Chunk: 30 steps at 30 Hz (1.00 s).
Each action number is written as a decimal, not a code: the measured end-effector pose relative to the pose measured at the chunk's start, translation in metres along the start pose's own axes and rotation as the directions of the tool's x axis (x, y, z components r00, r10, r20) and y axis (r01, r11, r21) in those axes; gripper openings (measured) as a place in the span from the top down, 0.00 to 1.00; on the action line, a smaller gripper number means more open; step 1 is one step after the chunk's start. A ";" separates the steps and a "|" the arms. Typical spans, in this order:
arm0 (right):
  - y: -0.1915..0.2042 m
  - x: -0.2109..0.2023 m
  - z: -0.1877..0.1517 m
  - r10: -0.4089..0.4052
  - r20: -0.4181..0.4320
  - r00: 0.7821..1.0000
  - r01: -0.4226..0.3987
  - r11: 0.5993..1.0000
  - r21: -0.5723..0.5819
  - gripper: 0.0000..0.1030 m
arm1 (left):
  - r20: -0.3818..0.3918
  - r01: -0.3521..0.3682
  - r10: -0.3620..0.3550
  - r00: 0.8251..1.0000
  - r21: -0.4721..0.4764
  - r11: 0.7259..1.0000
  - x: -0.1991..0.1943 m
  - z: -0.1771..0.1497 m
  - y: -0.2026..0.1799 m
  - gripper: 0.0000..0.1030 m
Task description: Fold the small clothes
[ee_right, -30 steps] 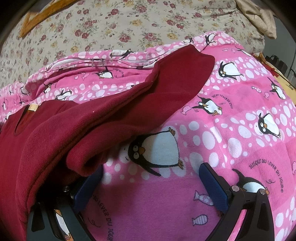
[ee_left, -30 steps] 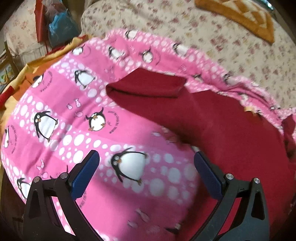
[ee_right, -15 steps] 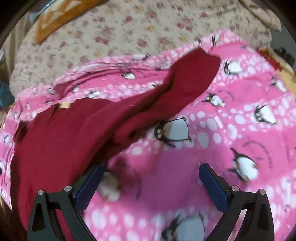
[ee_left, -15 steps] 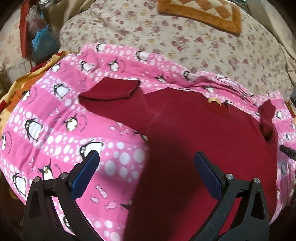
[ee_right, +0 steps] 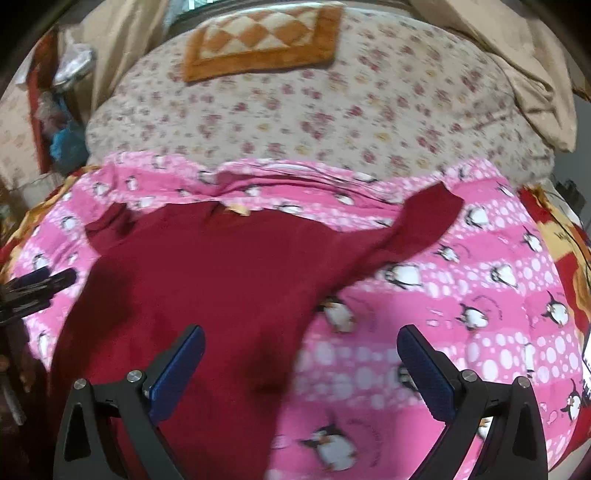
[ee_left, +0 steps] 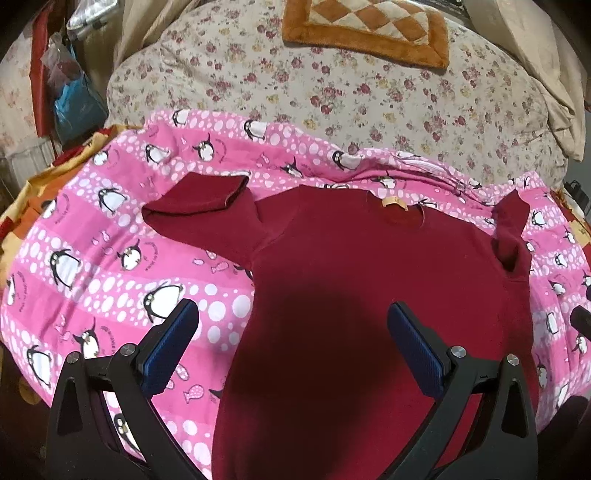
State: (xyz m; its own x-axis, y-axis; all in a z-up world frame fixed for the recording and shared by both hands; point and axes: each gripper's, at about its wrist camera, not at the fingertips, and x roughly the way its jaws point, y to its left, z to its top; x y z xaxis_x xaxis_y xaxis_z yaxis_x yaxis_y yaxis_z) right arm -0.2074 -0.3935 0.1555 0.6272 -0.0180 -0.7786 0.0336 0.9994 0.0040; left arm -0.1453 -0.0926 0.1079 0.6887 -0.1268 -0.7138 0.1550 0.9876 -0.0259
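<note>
A dark red long-sleeved top [ee_left: 369, 288] [ee_right: 207, 280] lies spread flat on a pink penguin-print blanket [ee_left: 103, 258] [ee_right: 480, 302], neck label at the far side. Its left sleeve [ee_left: 199, 203] is doubled back on itself; its right sleeve [ee_right: 424, 218] stretches out to the far right. My left gripper [ee_left: 291, 347] hovers open above the top's left lower body, nothing between its blue pads. My right gripper [ee_right: 301, 369] hovers open over the top's right edge and the blanket, also holding nothing. The left gripper's tips [ee_right: 40, 280] show at the right wrist view's left edge.
Behind the blanket is a floral-print bedcover [ee_left: 369, 92] with an orange and cream checked mat [ee_left: 365, 29] on it. A beige cloth [ee_left: 546, 74] lies at the far right. Bags and clutter [ee_left: 70, 92] stand at the far left. A yellow-red blanket [ee_right: 569, 258] borders the right.
Both grippers have pulled back and up from the cloth, so the whole top now shows. The right gripper came off the red fold near its left finger. The right sleeve lies spread out.
</note>
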 end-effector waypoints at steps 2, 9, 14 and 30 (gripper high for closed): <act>0.018 -0.003 0.003 0.024 0.010 1.000 -0.024 1.000 -0.009 0.00 | 0.006 0.003 -0.003 1.000 -0.003 1.000 -0.003 0.000 0.000 0.01; 0.061 0.015 0.015 0.141 -0.049 0.989 -0.141 0.990 0.021 0.00 | 0.006 0.012 -0.012 1.000 -0.018 1.000 -0.002 0.000 0.002 0.01; 0.085 0.027 0.022 0.161 -0.053 0.986 -0.162 0.987 -0.011 0.00 | 0.005 0.004 -0.004 1.000 -0.014 1.000 0.003 0.001 0.002 0.01; 0.104 0.057 0.037 0.192 0.029 0.981 -0.191 0.981 -0.024 0.00 | 0.007 -0.039 0.039 0.999 -0.008 0.999 0.022 0.004 0.009 0.01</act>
State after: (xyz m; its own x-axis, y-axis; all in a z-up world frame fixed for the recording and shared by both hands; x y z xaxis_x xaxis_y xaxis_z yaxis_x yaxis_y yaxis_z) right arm -0.1397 -0.2921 0.1350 0.6446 0.1730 -0.7447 -0.1053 0.9849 0.1376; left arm -0.1257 -0.0874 0.0950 0.6992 -0.0886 -0.7094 0.1225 0.9925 -0.0032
